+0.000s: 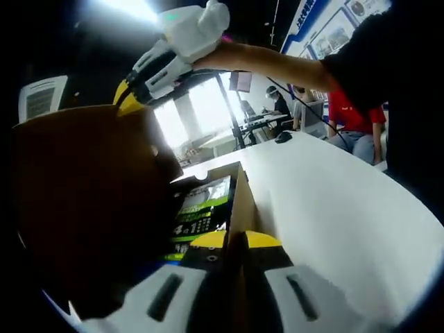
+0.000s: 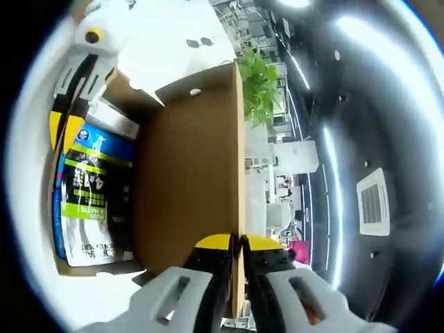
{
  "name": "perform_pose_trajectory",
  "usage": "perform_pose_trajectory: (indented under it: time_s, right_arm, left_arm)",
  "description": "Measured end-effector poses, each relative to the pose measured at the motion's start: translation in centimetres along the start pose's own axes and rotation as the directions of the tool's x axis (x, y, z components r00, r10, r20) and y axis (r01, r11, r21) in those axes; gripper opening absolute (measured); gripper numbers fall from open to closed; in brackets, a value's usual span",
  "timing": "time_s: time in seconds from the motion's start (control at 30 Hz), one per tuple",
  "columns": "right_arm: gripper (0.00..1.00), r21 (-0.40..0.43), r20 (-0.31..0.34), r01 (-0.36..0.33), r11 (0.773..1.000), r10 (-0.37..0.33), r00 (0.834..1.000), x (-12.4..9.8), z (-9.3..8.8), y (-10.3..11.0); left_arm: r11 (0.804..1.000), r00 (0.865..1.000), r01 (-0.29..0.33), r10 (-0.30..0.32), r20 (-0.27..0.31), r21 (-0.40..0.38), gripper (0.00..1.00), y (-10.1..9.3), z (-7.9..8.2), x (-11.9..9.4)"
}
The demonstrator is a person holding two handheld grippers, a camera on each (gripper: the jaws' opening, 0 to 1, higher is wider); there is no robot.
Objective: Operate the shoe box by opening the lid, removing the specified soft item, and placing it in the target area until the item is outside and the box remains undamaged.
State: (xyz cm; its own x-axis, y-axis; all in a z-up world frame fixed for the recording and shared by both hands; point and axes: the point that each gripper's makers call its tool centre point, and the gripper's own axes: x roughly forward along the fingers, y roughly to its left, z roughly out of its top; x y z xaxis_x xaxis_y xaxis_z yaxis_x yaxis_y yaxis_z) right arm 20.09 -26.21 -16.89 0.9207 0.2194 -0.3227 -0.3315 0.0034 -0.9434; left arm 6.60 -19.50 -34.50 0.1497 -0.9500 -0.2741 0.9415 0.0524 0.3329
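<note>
Left gripper view: My left gripper has its fingers pressed onto the near wall of the box, one yellow tip on each side of the cardboard edge. The box sits on the white counter. Its brown lid stands raised at the left. Inside the box, against the gripped wall, lies a pack with green, black and white print. Far left, above the lid, my right gripper grips the lid's top edge; a hand in a white glove holds that gripper. A person in a red top sits at the far right beyond the counter.

Right gripper view: My right gripper has its fingers closed on the lid's free edge, one yellow tip on each side of the cardboard. The lid's brown inner face runs away from the fingers. Left of it the box is open, and the pack lies inside it, blue at its far end, black and green along the middle. My left gripper shows at the upper left, its yellow tips at the box wall just beside the pack. A green plant stands beyond the lid's far corner.
</note>
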Motion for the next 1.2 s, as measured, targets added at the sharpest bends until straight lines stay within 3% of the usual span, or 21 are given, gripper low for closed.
perform_pose_trajectory:
  time_s: [0.67,1.2]
  right_arm:
    - [0.03,0.032,-0.020,-0.131,0.991,0.132,0.991,2.9,-1.2,-0.8]
    - [0.03,0.045,-0.035,-0.178,0.983,0.179,0.983,4.0,-1.7,-0.8]
  left_arm:
    - [1.000,1.000,-0.003,0.003,0.006,-0.001,0.07,0.1,-0.2,-0.1]
    - [1.000,1.000,-0.003,0.003,0.011,-0.002,0.07,-0.1,0.0,-0.1]
